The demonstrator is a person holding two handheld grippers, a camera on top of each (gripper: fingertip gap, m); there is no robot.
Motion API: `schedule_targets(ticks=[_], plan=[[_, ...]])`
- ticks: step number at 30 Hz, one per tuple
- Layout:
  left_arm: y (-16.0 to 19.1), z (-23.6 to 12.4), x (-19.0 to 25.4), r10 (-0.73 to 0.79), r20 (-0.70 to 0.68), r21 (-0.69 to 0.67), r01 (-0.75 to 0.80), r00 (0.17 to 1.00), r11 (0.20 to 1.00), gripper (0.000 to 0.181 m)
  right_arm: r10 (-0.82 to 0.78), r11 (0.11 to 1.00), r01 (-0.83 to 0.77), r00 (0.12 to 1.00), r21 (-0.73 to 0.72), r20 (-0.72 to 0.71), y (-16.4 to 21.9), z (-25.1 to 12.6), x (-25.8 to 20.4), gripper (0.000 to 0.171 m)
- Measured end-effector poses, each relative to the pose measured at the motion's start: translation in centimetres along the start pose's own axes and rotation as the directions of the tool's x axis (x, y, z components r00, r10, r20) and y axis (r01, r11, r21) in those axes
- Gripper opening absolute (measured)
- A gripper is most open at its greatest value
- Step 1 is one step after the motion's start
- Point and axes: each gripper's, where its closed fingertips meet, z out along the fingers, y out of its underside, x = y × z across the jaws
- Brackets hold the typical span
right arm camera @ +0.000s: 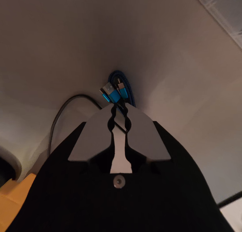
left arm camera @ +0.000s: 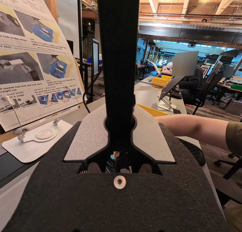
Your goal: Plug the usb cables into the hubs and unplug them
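In the left wrist view my left gripper (left arm camera: 119, 115) is shut on a long black hub (left arm camera: 118, 55). The hub stands upright between the grey pads (left arm camera: 91, 136) and runs to the top of the view. A bit of blue cable (left arm camera: 109, 165) shows through the gap low between the fingers. In the right wrist view my right gripper (right arm camera: 119, 105) is shut at its tips on a bundle of blue braided usb cables (right arm camera: 125, 86). It holds the bundle just behind the blue plugs (right arm camera: 113, 95), close over the pale table (right arm camera: 65, 42). The metal plug ends point away from me.
An instruction sheet (left arm camera: 36, 68) leans on a white stand (left arm camera: 26, 149) at the left. A person's forearm (left arm camera: 189, 128) reaches in from the right behind my left gripper, near a yellow bin (left arm camera: 151, 111). A black cable (right arm camera: 58, 114) curves over the table and a yellow bin corner (right arm camera: 14, 194) shows bottom left. The left gripper's tips are roughly 30 cm from the right gripper's.
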Motion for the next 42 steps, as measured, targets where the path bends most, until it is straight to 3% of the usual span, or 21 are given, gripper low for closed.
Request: schedule_targets(ticks=[6,15,31,35,42], plan=[[-0.1,-0.1,-0.2,0.005,0.009,0.000,-0.005,1.000,1.000,0.025,0.000,1.000,0.003,0.985,-0.012,0.173,-0.1,-0.2,-0.8,0.002],[0.1,-0.2,-1.0,0.002,0.028,-0.004,-0.002,1.000,1.000,0.025,-0.213,0.976,0.218,0.970,-0.028,0.117,-0.2,0.1,-0.6,0.003],[1.8,0.7,-2.3,-0.005,0.064,-0.054,0.008,0.998,0.999,0.026,-0.359,0.933,0.347,0.908,0.093,0.217,-2.4,0.9,-2.7,0.008],[2.1,1.1,-2.3,-0.009,0.060,-0.062,0.013,0.998,0.998,0.026,-0.376,0.925,0.353,0.905,0.143,0.199,-3.2,1.2,-3.2,0.007],[2.1,1.2,-2.1,0.005,0.058,-0.065,-0.001,0.998,0.998,0.026,-0.382,0.923,0.374,0.919,0.091,0.097,-3.1,1.4,-3.2,0.006]])
